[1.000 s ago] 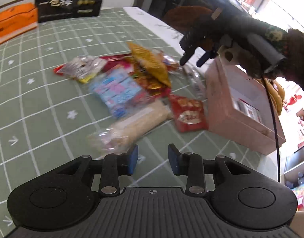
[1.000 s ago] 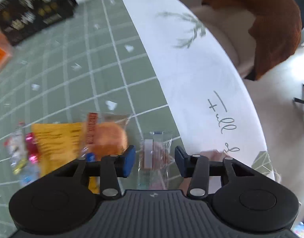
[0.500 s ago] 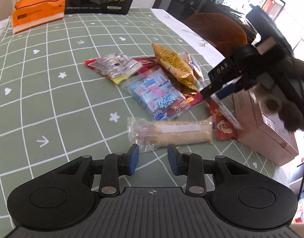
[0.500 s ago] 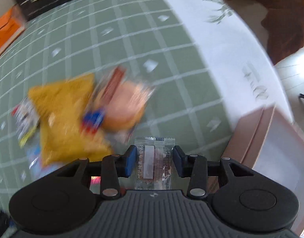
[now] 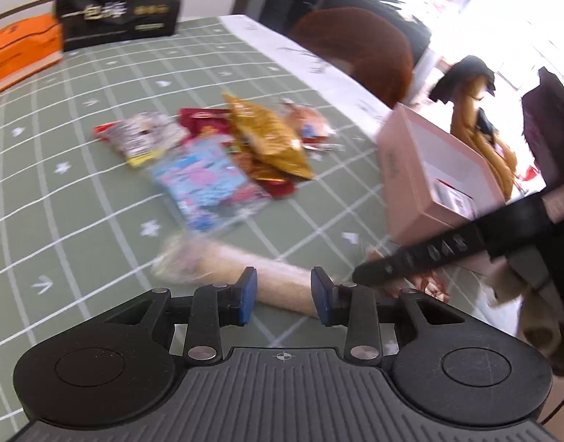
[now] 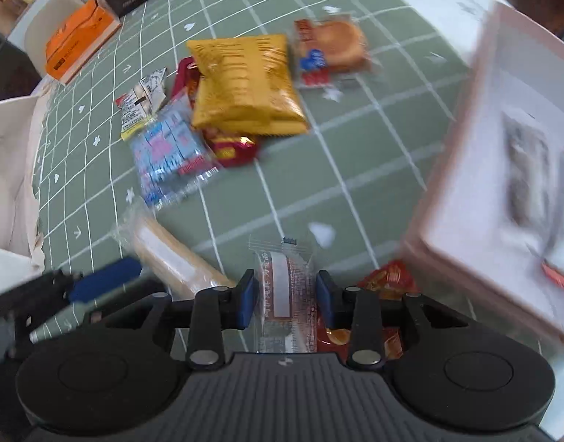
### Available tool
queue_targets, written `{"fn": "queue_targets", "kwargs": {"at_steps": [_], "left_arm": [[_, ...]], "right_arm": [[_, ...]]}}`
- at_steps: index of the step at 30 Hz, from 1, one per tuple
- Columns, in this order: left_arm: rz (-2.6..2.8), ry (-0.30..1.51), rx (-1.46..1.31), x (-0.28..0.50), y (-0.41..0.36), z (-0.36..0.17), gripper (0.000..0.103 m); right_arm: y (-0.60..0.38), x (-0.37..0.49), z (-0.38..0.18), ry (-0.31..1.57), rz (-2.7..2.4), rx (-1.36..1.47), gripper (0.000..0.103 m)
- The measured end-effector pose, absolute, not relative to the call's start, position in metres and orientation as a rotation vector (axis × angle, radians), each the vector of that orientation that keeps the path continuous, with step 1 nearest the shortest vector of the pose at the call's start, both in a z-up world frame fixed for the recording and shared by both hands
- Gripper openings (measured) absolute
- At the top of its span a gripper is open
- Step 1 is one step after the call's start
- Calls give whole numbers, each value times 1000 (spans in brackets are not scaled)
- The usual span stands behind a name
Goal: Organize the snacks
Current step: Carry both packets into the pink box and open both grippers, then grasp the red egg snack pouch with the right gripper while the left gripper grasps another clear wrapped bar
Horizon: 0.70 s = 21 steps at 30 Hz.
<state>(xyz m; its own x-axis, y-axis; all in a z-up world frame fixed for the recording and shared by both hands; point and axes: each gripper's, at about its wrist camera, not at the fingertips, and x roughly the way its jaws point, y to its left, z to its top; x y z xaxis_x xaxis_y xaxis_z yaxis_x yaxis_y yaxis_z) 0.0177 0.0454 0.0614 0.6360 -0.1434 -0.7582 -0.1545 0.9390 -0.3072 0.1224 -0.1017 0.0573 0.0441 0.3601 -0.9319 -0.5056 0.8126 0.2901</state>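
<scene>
Right wrist: right claw [image 6: 285, 300] has been closing, pinching clear-wrapped snack [image 6: 282, 287].

Between the jaws of the right gripper [image 6: 285, 302] sits a small packet [image 6: 284, 287] of clear, glossy film with a white paper-like label. Ahead of them lies a gold bag [image 6: 243, 84] of shiny crinkled foil, and to their right a pink box [image 6: 462, 184] of matt card. The tablecloth [image 6: 318, 169] looks smooth and matt. Beyond the jaws of the left gripper [image 5: 283, 296], a long roll [image 5: 238, 272] lies in clear, glossy wrap. Both grippers are matt black plastic, ribbed, with bright metal pins.
</scene>
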Motion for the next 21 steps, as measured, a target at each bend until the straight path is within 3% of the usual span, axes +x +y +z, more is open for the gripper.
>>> {"fn": "queue_targets", "kwargs": {"at_steps": [4, 6, 8, 14, 21], "left_arm": [[-32, 904, -331, 19, 25, 61, 37], [-47, 912, -334, 18, 16, 59, 37], [-68, 924, -340, 16, 4, 57, 37], [-55, 946, -312, 33, -37, 47, 37], [-17, 956, -87, 36, -55, 38, 42]], "right_arm": [[-138, 104, 74, 1259, 659, -110, 39], [-156, 90, 86, 1168, 608, -124, 59], [-172, 79, 90, 1107, 546, -124, 66], [-216, 90, 69, 1156, 334, 43, 66], [-223, 77, 64, 1104, 357, 61, 66]]}}
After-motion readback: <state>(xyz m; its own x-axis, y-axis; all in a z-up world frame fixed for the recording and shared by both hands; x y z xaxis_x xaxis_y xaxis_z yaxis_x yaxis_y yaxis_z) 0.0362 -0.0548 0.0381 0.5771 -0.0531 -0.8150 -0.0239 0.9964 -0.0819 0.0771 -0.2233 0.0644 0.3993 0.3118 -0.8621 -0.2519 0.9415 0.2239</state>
